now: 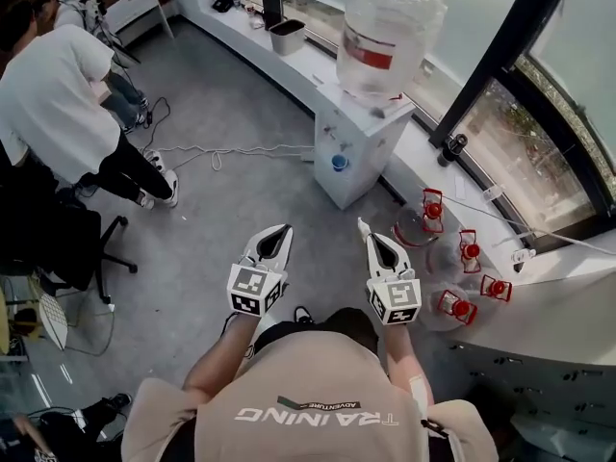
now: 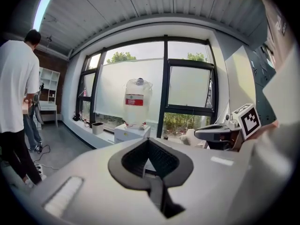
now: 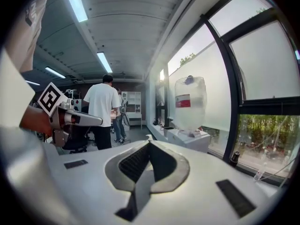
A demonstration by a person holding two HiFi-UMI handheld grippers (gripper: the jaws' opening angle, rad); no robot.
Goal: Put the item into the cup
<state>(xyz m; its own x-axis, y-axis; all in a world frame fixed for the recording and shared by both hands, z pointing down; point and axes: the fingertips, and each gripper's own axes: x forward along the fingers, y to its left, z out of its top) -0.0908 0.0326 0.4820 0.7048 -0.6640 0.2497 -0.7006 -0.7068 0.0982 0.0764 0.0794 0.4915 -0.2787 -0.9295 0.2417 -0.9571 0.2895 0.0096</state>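
No cup and no loose item shows in any view. My left gripper [image 1: 278,233] is held out over the grey floor, jaws pressed together with nothing between them. My right gripper [image 1: 366,229] is level with it a hand's width to the right, also shut and empty. In the left gripper view the shut left gripper [image 2: 148,143] points at the window, and the right gripper [image 2: 216,133] shows beside it. In the right gripper view the shut right gripper [image 3: 149,145] faces the same way, with the left gripper [image 3: 77,119] at its left.
A white water dispenser [image 1: 354,152] carrying a large bottle [image 1: 387,29] stands ahead by the window ledge. Several clear bottles with red caps [image 1: 460,279] lie at the right. A person in a white shirt [image 1: 53,94], a black office chair [image 1: 60,248] and floor cables [image 1: 223,152] are at the left.
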